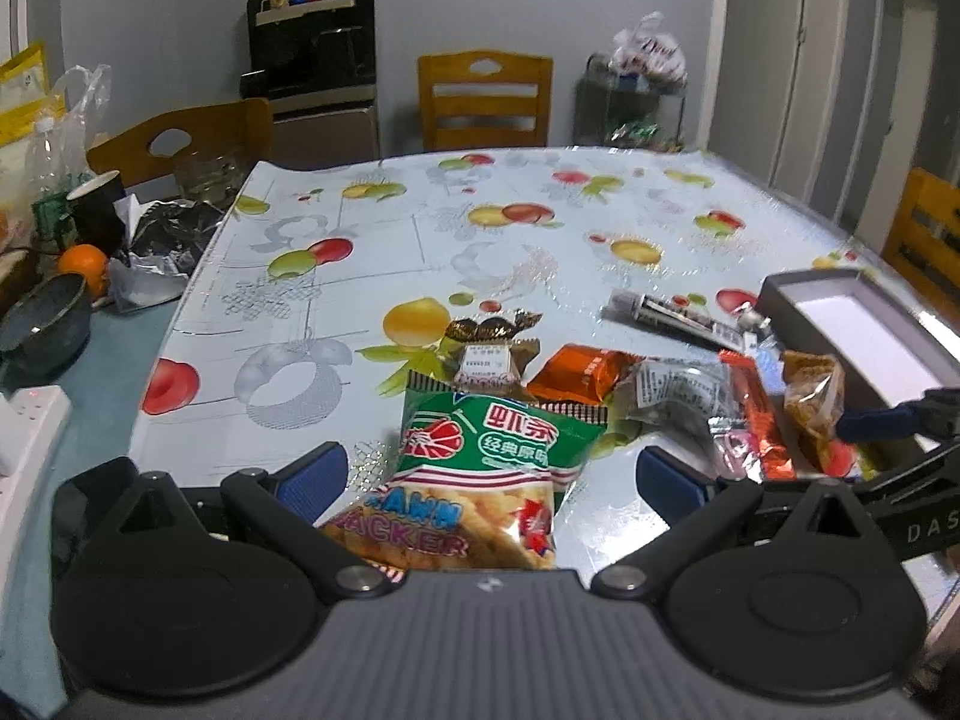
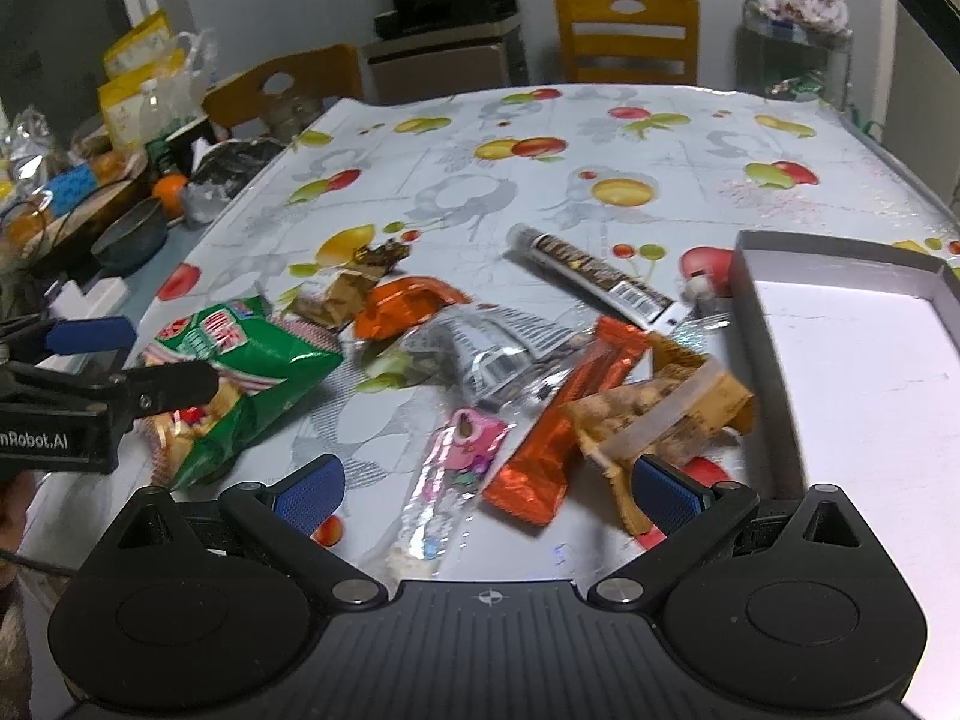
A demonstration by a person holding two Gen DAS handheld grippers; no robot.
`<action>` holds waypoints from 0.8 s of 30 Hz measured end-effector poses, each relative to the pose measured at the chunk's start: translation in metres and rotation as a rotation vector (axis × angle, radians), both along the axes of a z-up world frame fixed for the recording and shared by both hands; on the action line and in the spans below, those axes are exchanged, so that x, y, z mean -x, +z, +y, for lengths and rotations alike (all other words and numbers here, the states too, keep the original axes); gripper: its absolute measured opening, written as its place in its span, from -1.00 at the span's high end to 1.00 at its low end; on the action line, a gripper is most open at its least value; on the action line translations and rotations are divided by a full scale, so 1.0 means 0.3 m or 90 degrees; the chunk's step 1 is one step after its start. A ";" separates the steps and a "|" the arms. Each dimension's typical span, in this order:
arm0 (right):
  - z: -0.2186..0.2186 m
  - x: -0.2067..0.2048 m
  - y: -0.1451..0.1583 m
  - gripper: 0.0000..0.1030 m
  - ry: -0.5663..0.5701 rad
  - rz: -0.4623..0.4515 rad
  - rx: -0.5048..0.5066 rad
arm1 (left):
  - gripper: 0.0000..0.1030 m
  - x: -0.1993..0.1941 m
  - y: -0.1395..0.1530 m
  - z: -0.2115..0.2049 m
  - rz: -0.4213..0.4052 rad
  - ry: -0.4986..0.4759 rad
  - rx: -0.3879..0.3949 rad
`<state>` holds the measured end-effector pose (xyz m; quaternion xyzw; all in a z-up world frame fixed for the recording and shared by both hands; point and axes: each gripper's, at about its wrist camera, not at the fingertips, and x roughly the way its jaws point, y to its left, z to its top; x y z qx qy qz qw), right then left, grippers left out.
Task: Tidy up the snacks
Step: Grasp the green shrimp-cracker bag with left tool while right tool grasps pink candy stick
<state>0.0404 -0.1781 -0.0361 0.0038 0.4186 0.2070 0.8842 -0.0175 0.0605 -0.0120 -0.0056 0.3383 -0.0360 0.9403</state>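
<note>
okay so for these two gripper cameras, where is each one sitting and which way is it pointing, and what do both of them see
Left wrist: mounted on the left gripper, looking forward across the table over the green prawn cracker bag lying between its open fingers; the right gripper's fingers enter at right.
Right wrist: mounted on the right gripper, open, facing the snack pile and the grey box; the left gripper shows at left.
Shared: the cracker bag, the orange packets, the box, the fruit-print tablecloth, the far chair.

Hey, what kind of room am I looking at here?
Most likely a home dining room: a table with a fruit-print tablecloth, wooden chairs pulled up around it, and a water dispenser standing against the back wall.
</note>
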 end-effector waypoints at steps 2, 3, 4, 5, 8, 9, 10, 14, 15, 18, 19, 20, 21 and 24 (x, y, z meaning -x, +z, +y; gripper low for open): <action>0.010 0.002 -0.002 -1.00 0.008 0.001 -0.011 | -1.00 0.004 -0.012 0.037 -0.009 -0.002 0.027; 0.014 0.004 -0.001 -1.00 0.012 0.001 -0.017 | -1.00 0.001 -0.020 0.053 -0.008 0.002 0.037; 0.020 0.006 -0.001 -0.99 0.018 0.000 -0.024 | -1.00 -0.002 -0.028 0.060 -0.004 0.005 0.041; 0.025 0.010 -0.001 -0.94 0.024 -0.004 -0.030 | -1.00 -0.008 -0.036 0.070 -0.001 0.008 0.042; 0.048 0.023 -0.007 -0.82 0.036 -0.029 -0.017 | -1.00 -0.019 -0.064 0.069 0.007 0.002 0.020; 0.057 0.023 -0.014 -0.78 0.039 -0.027 -0.008 | -1.00 -0.021 -0.072 0.065 0.006 -0.003 0.007; 0.062 0.019 -0.022 -0.67 0.041 -0.021 -0.004 | -1.00 -0.023 -0.080 0.060 0.005 -0.007 -0.006; 0.074 0.015 -0.046 -0.42 0.045 -0.006 -0.009 | -1.00 -0.031 -0.108 0.038 0.003 -0.026 -0.034; 0.079 0.015 -0.048 -0.38 0.045 -0.010 -0.004 | -1.00 -0.033 -0.115 0.036 0.004 -0.031 -0.032; 0.094 0.015 -0.057 -0.23 0.045 -0.021 0.010 | -1.00 -0.039 -0.128 0.039 0.006 -0.035 -0.024; 0.097 0.015 -0.060 -0.21 0.045 -0.021 0.014 | -0.99 -0.041 -0.130 0.040 0.005 -0.034 -0.023; 0.101 0.014 -0.063 -0.16 0.046 -0.021 0.017 | -0.93 -0.040 -0.131 0.041 0.003 -0.036 -0.020; 0.104 0.014 -0.067 -0.12 0.047 -0.021 0.020 | -0.89 -0.039 -0.133 0.040 0.001 -0.040 -0.018; 0.109 0.015 -0.074 0.09 0.052 -0.019 0.025 | -0.65 -0.040 -0.137 0.043 0.005 -0.042 -0.015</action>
